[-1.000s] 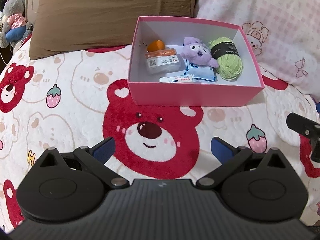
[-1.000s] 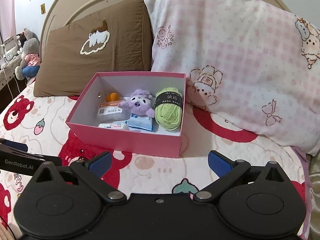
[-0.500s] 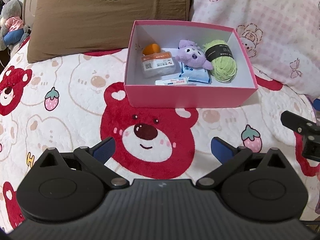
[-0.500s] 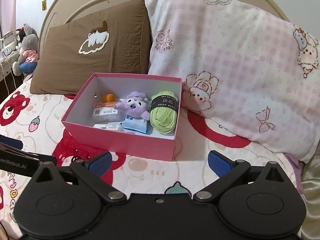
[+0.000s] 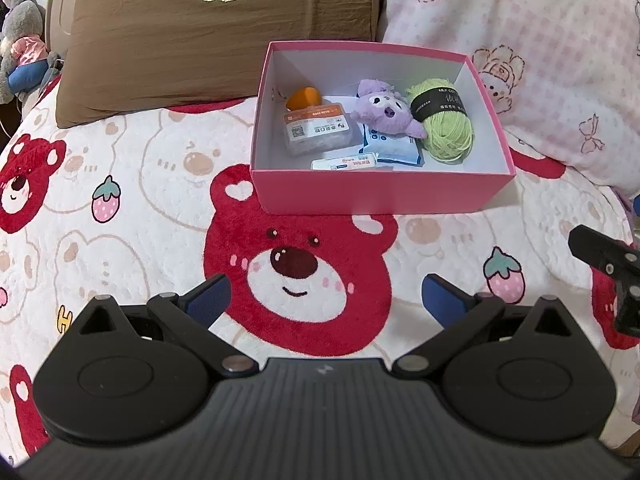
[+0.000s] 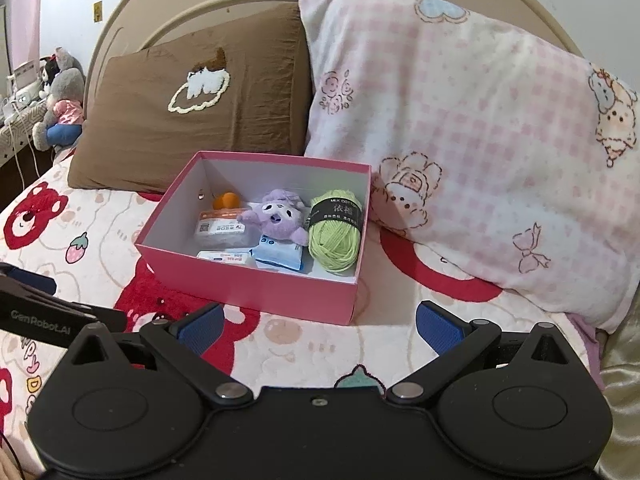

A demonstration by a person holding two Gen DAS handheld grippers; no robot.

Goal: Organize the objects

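A pink box (image 5: 376,196) (image 6: 256,288) stands on the bear-print bedspread (image 5: 120,184). In it lie a green yarn ball (image 5: 446,128) (image 6: 336,236), a purple plush toy (image 5: 386,110) (image 6: 278,220), an orange object (image 5: 304,98), a clear labelled case (image 5: 316,130), a blue-white packet (image 5: 390,148) and a small white tube (image 5: 344,162). My left gripper (image 5: 326,300) is open and empty, well short of the box over the red bear print. My right gripper (image 6: 320,328) is open and empty, in front of the box.
A brown pillow (image 6: 192,108) and a pink checked pillow (image 6: 480,152) lean on the headboard behind the box. Plush toys (image 6: 60,100) sit at the far left by the bed's edge. The right gripper's arm shows at the left view's right edge (image 5: 608,268).
Both grippers have drawn back from the box, which now looks smaller and farther. The box and its contents have not moved. Both grippers stay open.
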